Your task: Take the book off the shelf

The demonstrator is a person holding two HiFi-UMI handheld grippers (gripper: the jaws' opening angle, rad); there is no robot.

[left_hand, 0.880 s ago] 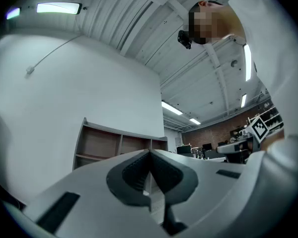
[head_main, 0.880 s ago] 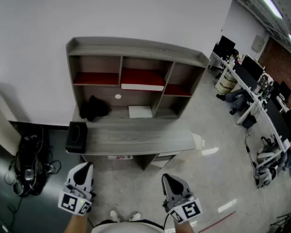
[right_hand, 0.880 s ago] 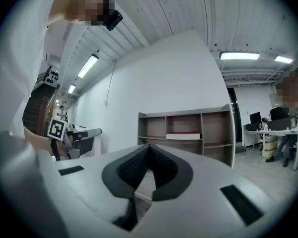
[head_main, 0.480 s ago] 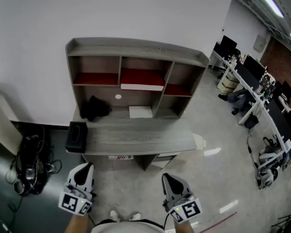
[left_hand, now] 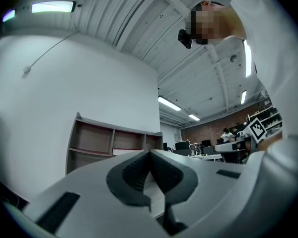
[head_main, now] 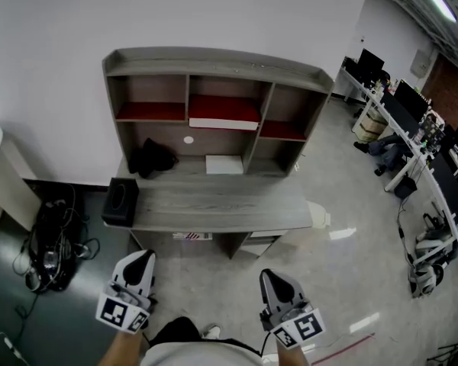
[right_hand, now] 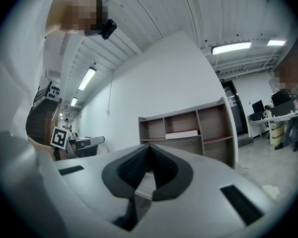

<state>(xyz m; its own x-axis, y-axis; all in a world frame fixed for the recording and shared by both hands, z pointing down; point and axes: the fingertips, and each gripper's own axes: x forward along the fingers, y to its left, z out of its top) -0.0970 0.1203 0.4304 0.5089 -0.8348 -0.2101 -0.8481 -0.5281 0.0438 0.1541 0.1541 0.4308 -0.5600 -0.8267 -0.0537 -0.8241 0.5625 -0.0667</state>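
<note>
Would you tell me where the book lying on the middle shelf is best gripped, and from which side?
Grip the book by its pale front edge, coming in level from the open front of the shelf unit. It lies flat in the middle compartment, that edge facing out, so jaws above and below should pinch it; dividers wall its sides.

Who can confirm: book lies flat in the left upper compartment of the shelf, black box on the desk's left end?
Not quite. The book lies flat in the middle upper compartment of the shelf, not the left one; the head view shows it. The black box does sit on the desk's left end.
</note>
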